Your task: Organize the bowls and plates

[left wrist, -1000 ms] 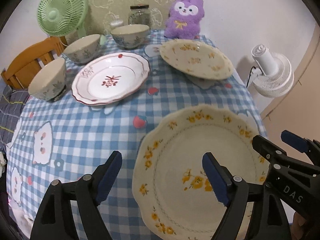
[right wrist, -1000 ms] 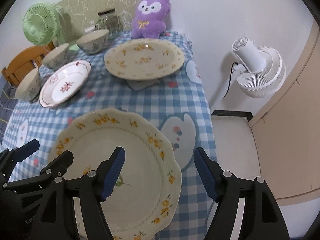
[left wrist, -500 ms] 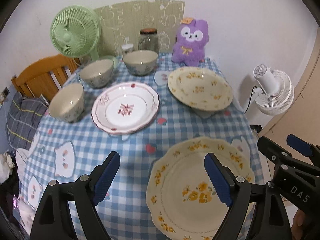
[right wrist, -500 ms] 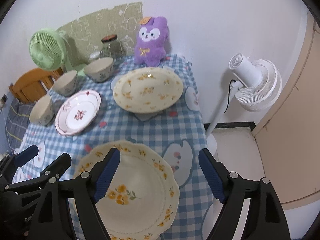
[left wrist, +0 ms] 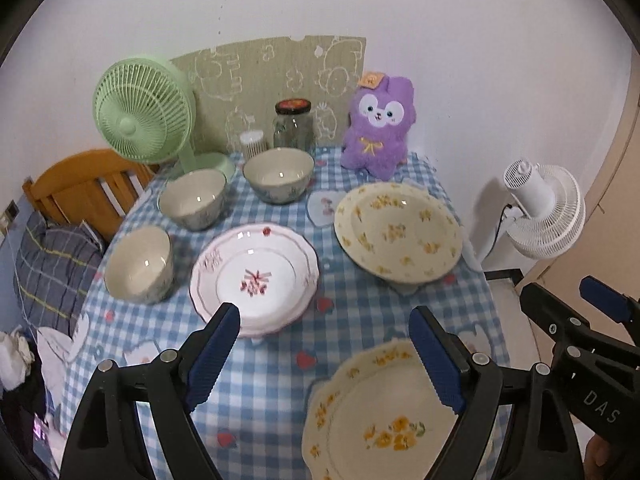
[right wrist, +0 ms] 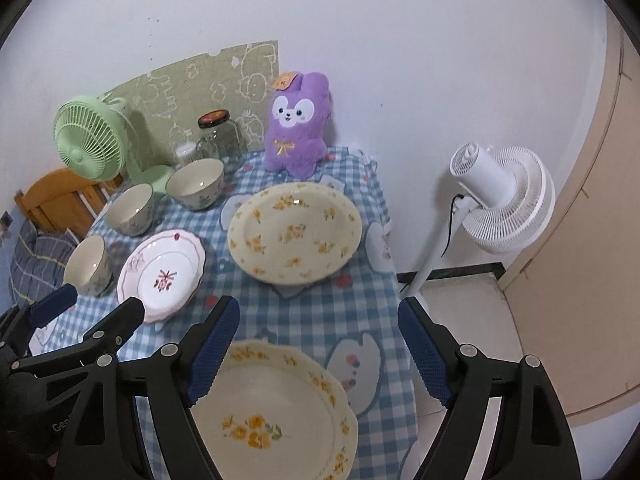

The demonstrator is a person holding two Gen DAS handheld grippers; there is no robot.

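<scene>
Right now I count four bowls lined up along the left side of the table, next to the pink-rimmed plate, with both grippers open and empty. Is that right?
Not quite: there are three bowls, not four, as the left wrist view shows. They do sit along the left beside the pink-rimmed plate, and the left gripper and right gripper are open and empty.

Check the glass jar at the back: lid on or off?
On. The glass jar stands upright with its dark lid seated on top.
</scene>
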